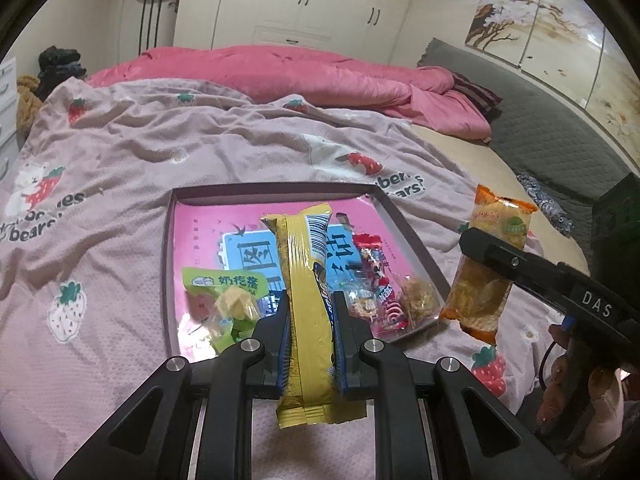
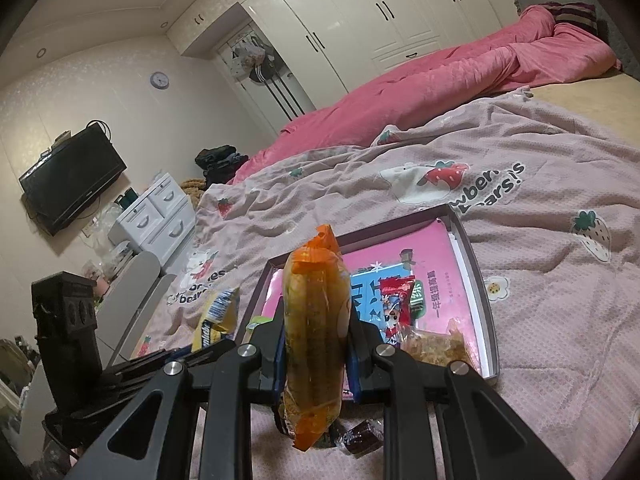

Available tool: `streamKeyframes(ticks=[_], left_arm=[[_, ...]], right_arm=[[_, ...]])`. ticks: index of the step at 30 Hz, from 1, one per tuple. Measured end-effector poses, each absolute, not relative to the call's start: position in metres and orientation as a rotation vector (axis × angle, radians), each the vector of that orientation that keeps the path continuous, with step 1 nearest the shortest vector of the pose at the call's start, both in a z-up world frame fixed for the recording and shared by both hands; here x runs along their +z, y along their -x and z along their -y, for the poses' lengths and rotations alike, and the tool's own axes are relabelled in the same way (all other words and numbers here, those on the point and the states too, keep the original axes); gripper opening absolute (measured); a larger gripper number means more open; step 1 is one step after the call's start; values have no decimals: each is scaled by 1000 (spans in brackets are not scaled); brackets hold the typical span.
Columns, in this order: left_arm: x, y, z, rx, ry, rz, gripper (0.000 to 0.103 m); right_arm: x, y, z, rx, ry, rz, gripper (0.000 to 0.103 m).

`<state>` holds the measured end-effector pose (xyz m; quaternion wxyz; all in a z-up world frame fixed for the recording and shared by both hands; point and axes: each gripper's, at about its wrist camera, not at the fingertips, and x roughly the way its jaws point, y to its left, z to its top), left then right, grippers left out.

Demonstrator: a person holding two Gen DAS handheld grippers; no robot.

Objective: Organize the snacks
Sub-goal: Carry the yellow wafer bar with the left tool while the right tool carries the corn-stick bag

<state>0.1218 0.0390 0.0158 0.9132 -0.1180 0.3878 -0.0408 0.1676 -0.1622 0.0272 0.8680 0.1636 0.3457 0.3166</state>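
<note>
Two grippers: left gripper (image 1: pixel 310 312) clamps yellow packet (image 1: pixel 306 304), right gripper (image 2: pixel 316 332) orange packet (image 2: pixel 314 332).

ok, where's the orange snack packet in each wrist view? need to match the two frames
Left wrist view: orange snack packet at right of frame, clamped in the right gripper, hanging beside the tray's right edge.
Right wrist view: same packet at centre bottom, upright between that gripper's fingers, in front of the tray.
Shared landmark: the tray with the pink and blue printed sheet on the strawberry blanket.
</note>
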Motion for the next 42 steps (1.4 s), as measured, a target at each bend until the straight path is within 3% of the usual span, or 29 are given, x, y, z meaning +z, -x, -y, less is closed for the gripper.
streamKeyframes(ticks=[42], left_arm=[[-50, -182, -4, -180, 286, -951, 18]], right_arm=[[-27, -211, 144, 602, -290, -876, 23]])
